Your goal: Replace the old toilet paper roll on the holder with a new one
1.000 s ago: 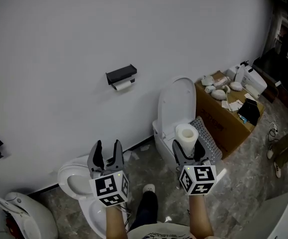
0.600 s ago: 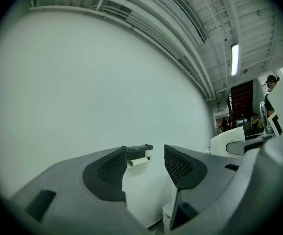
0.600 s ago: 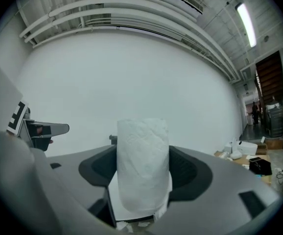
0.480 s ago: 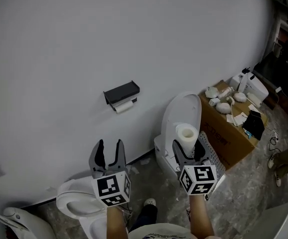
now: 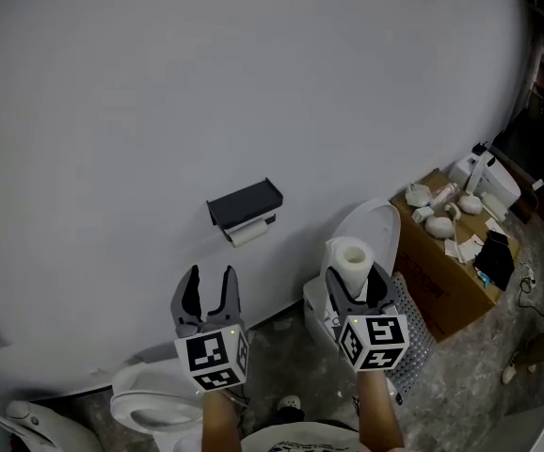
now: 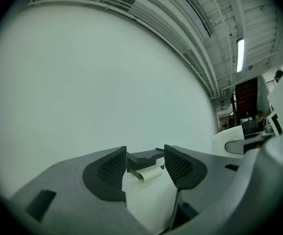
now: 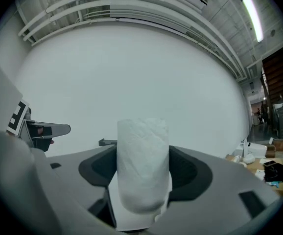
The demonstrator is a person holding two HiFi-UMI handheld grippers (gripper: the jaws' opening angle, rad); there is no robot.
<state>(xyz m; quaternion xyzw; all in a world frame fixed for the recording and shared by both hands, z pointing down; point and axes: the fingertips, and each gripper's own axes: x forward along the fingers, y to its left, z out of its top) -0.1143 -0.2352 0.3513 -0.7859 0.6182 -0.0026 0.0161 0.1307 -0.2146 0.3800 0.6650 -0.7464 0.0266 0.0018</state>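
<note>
A black holder (image 5: 245, 202) hangs on the white wall with a thin, nearly used-up roll (image 5: 249, 233) under it. The same holder (image 6: 144, 157) and old roll (image 6: 151, 173) show between the left jaws, still some way off. My left gripper (image 5: 208, 291) is open and holds nothing, below and slightly left of the holder. My right gripper (image 5: 354, 285) is shut on a full white toilet paper roll (image 5: 350, 261), held upright, to the holder's lower right. That new roll (image 7: 142, 164) fills the gap between the right jaws.
A white toilet (image 5: 373, 236) with its lid raised stands right of the holder. A second toilet bowl (image 5: 143, 403) is at the lower left. A cardboard box (image 5: 446, 258) with small items on top stands at the right. The floor is grey stone.
Both grippers have come nearer to the wall together. The holder has grown larger and now lies closer above the left gripper. The new roll stays in the right jaws.
</note>
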